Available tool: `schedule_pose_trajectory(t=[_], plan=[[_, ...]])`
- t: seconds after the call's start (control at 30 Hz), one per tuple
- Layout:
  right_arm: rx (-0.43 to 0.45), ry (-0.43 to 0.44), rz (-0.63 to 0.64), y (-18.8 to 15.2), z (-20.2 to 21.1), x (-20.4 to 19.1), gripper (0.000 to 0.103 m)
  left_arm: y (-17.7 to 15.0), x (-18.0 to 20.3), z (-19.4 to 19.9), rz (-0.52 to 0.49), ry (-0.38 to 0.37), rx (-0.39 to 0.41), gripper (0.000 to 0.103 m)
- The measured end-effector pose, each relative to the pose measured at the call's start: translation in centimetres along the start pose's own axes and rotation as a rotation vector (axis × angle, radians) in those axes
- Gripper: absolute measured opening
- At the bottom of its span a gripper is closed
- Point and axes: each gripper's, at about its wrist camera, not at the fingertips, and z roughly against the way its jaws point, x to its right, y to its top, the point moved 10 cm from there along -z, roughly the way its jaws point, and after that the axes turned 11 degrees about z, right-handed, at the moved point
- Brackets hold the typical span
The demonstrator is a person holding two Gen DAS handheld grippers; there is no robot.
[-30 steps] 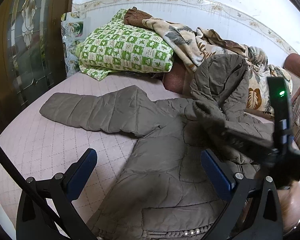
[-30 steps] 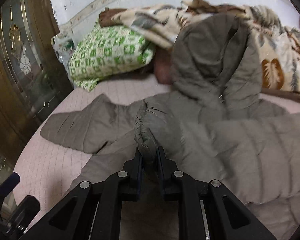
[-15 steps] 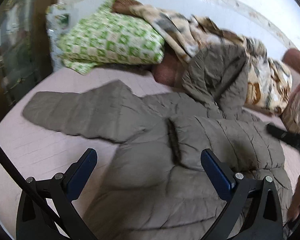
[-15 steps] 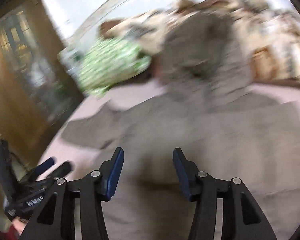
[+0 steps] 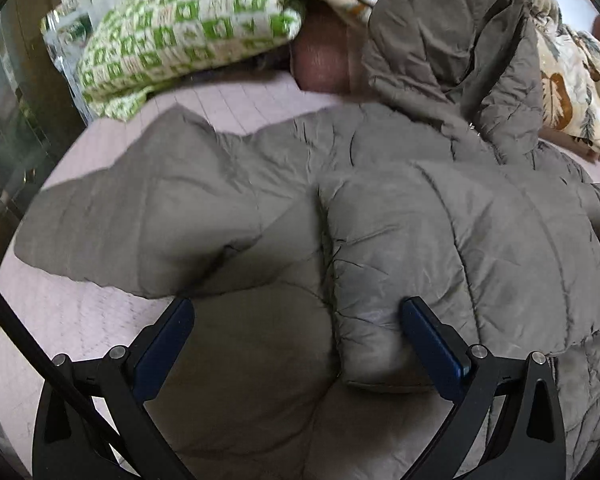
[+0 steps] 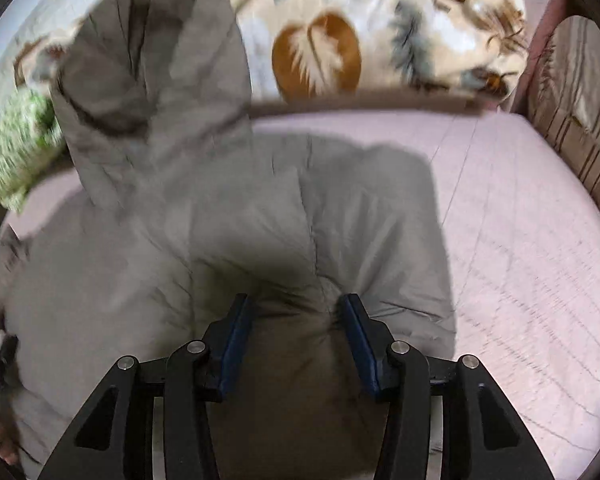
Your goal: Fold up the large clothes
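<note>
A grey-brown quilted hooded jacket [image 5: 260,208] lies on the pink bed. Its right sleeve [image 5: 440,248] is folded across the chest, its left sleeve [image 5: 112,216] stretches out to the left, and the hood [image 5: 452,40] rests against the bedding. My left gripper [image 5: 296,324] is open and empty, low over the jacket, with the folded sleeve's cuff between its fingers. My right gripper [image 6: 294,316] is open, its fingers on either side of a puffed fold at the jacket's right shoulder [image 6: 300,240]. The hood also shows in the right wrist view [image 6: 152,60].
A green checked pillow [image 5: 188,20] and a leaf-print blanket [image 6: 380,32] lie at the head of the pink bed [image 6: 520,220]. A striped cushion [image 6: 580,112] stands at the right edge. A glass-panelled door [image 5: 4,92] is on the left.
My right gripper let go of the sleeve cuff, opened, and swung right to the jacket's right shoulder. The sleeve now lies folded across the chest. My left gripper moved in closer over the jacket.
</note>
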Motion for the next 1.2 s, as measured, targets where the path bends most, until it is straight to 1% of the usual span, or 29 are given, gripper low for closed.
schedule_pose_trajectory(t=[0.1, 0.17, 0.2, 0.27, 0.33, 0.37, 0.4, 0.47, 0.53, 0.57, 0.6, 0.67, 0.7, 0.73, 0.77, 0.8, 0.83, 0.87, 0.9, 0.97, 1.03, 1.07, 1.1, 1.2], plan=[[-0.017, -0.002, 0.012, -0.2, -0.6, 0.2, 0.052, 0.1, 0.0, -0.3, 0.0, -0.012, -0.013, 0.103], [-0.019, -0.008, 0.003, 0.2, 0.3, 0.3, 0.052, 0.5, -0.2, 0.8, 0.023, -0.033, 0.005, 0.103], [0.011, -0.021, 0.007, 0.5, 1.7, 0.1, 0.052, 0.8, -0.3, 1.5, 0.032, -0.048, 0.022, 0.103], [0.083, -0.001, 0.025, 1.1, 4.4, -1.4, 0.052, 1.3, -0.2, 2.9, 0.043, -0.07, 0.062, 0.103], [0.117, 0.01, 0.046, 1.1, 6.1, -3.2, 0.052, 1.6, -0.3, 3.6, 0.044, -0.08, 0.082, 0.103], [0.12, 0.033, 0.064, 1.0, 6.5, -4.7, 0.052, 1.5, -0.1, 3.6, 0.04, -0.083, 0.075, 0.103], [0.111, 0.059, 0.084, 0.8, 6.6, -6.3, 0.052, 1.1, 0.0, 3.2, 0.03, -0.082, 0.052, 0.103], [0.087, 0.074, 0.123, 0.4, 5.9, -8.7, 0.052, 0.2, 0.2, 2.2, 0.006, -0.061, 0.012, 0.103], [0.029, 0.055, 0.16, -0.6, 4.2, -10.5, 0.054, -1.0, 0.4, 0.8, -0.033, -0.03, -0.028, 0.103], [-0.028, 0.031, 0.18, -1.5, 2.6, -11.1, 0.055, -1.2, 0.4, 0.4, -0.04, -0.027, -0.037, 0.103], [-0.052, 0.015, 0.197, -2.0, 1.6, -11.3, 0.056, -1.2, 0.4, 0.4, -0.037, -0.028, -0.038, 0.103], [-0.047, 0.011, 0.193, -1.8, 1.7, -11.2, 0.056, -0.4, 0.2, 1.8, -0.013, -0.043, -0.012, 0.103], [-0.046, 0.03, 0.164, -1.6, 2.7, -11.0, 0.056, 0.2, 0.1, 3.0, -0.001, -0.066, 0.014, 0.103], [-0.022, 0.076, 0.126, -1.4, 4.3, -11.0, 0.056, 0.8, -0.1, 4.0, 0.009, -0.083, 0.039, 0.103], [0.006, 0.109, 0.109, -1.3, 5.8, -11.1, 0.056, 1.5, -0.4, 5.3, 0.024, -0.098, 0.07, 0.103], [0.047, 0.132, 0.107, -1.4, 8.2, -11.2, 0.056, 2.1, -0.8, 6.7, 0.042, -0.113, 0.102, 0.103], [0.079, 0.134, 0.122, -2.0, 10.6, -11.3, 0.057, 2.5, -1.3, 8.2, 0.062, -0.133, 0.132, 0.103], [0.095, 0.13, 0.132, -2.6, 12.2, -11.3, 0.059, 2.7, -1.8, 9.6, 0.079, -0.153, 0.157, 0.103], [0.119, 0.131, 0.135, -3.8, 14.3, -11.5, 0.06, 2.7, -2.2, 10.5, 0.092, -0.16, 0.172, 0.103], [0.153, 0.172, 0.112, -6.4, 17.4, -11.9, 0.071, 2.2, -3.6, 12.6, 0.125, -0.166, 0.207, 0.103], [0.153, 0.189, 0.097, -10.6, 19.6, -12.2, 0.071, 0.8, -5.0, 14.6, 0.144, -0.174, 0.229, 0.103], [0.156, 0.192, 0.097, -11.9, 20.2, -12.5, 0.071, 0.2, -5.6, 15.4, 0.149, -0.174, 0.239, 0.103], [0.147, 0.201, 0.096, -14.2, 20.9, -12.7, 0.071, -0.8, -6.3, 16.3, 0.156, -0.174, 0.256, 0.103], [0.111, 0.23, 0.088, -19.1, 21.7, -13.1, 0.071, -3.8, -8.7, 18.0, 0.162, -0.153, 0.282, 0.103]])
